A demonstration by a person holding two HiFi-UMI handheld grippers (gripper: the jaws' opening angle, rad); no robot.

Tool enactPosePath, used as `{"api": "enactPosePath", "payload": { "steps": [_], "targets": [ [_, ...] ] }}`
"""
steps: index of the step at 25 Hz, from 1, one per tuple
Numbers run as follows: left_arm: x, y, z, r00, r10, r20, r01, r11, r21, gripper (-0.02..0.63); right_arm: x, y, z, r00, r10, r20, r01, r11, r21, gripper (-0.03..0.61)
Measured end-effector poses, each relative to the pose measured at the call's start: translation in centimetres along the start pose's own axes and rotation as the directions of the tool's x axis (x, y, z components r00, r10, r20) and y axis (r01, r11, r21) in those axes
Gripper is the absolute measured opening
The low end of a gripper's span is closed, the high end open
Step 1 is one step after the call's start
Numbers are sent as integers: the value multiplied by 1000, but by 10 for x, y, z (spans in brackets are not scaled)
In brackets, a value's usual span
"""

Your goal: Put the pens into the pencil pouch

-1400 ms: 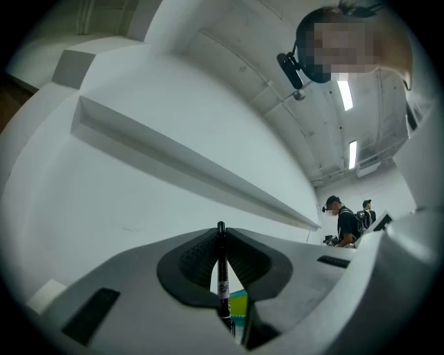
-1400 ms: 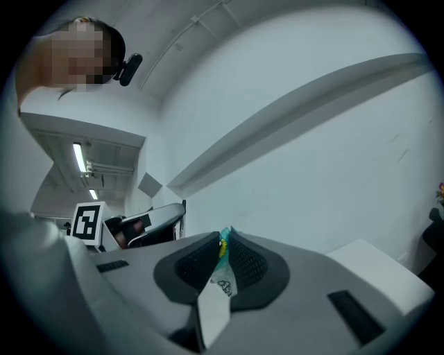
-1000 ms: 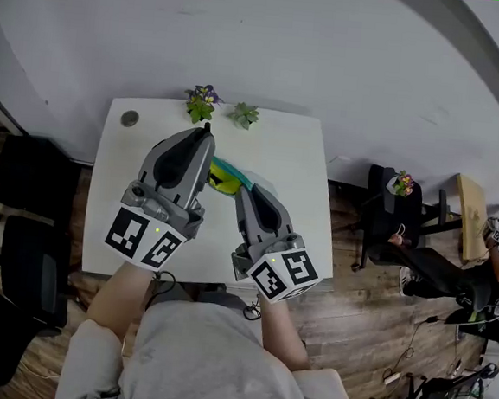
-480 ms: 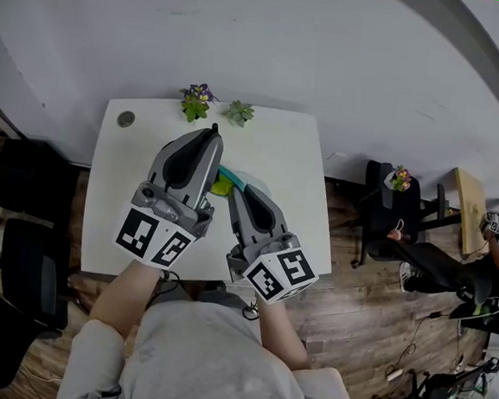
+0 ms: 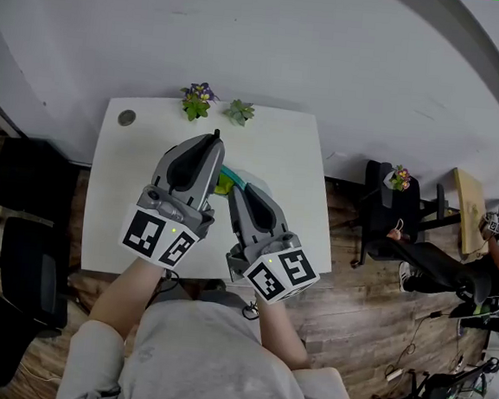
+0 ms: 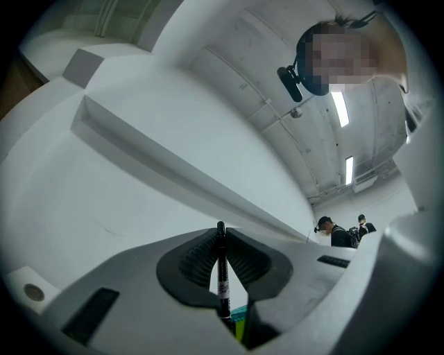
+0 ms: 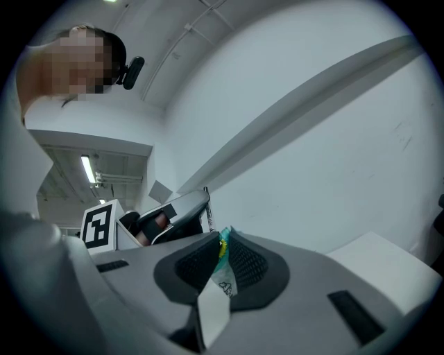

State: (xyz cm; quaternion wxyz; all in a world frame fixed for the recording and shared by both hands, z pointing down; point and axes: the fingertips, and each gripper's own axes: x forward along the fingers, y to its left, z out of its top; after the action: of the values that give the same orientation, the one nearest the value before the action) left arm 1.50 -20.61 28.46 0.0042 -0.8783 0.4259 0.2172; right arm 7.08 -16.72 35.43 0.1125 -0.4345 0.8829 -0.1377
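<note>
My left gripper [image 5: 215, 136] is raised over the white table [image 5: 298, 159], shut on a thin black pen [image 6: 222, 276] that stands upright between its pads and pokes out past the tips. A teal and yellow pencil pouch [image 5: 226, 183] lies just under and right of it, mostly hidden by both grippers. My right gripper [image 5: 236, 190] is shut on the pouch's edge [image 7: 223, 258], with a white label hanging below the pads. In the right gripper view the left gripper [image 7: 173, 213] and its pen [image 7: 207, 206] show close beside. The pouch's opening is hidden.
Two small potted plants [image 5: 196, 101] [image 5: 240, 112] stand at the table's far edge, and a round grey disc [image 5: 126, 117] sits at its far left corner. Dark chairs [image 5: 34, 180] stand left of the table, and another chair [image 5: 386, 206] stands to its right.
The left gripper has edged slightly right, closer to the right gripper, and now covers more of the pouch. Both grips are unchanged.
</note>
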Motion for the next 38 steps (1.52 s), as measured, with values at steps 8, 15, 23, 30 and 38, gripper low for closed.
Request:
{"api": "enactPosePath", "payload": {
  "steps": [8,15,23,30,38],
  "targets": [
    [-3,-3,-7,998,-32,-46,32,999,-2,85,0,1,1,1000,-2,5,2,1000,3,55],
    [-7,8,-6,999,1,-49,-1,1000,-5,101,1,-1,4,1000,-3,20,2,1000,29,55],
    [-13,21,-7,998,29,-60,-33,998,-57,52,2,-2,6,1000,-7,26,7,1000,27,55],
    [-11,22,6,999,30,21,-28,995,-97,49,5,-2,5,1000,-2,29,1,999,35,55],
    [-15,19,-18,998,23,-60,-28,997,-67,49,6,-2,10,999,-4,43,1,998,58,55]
  ]
}}
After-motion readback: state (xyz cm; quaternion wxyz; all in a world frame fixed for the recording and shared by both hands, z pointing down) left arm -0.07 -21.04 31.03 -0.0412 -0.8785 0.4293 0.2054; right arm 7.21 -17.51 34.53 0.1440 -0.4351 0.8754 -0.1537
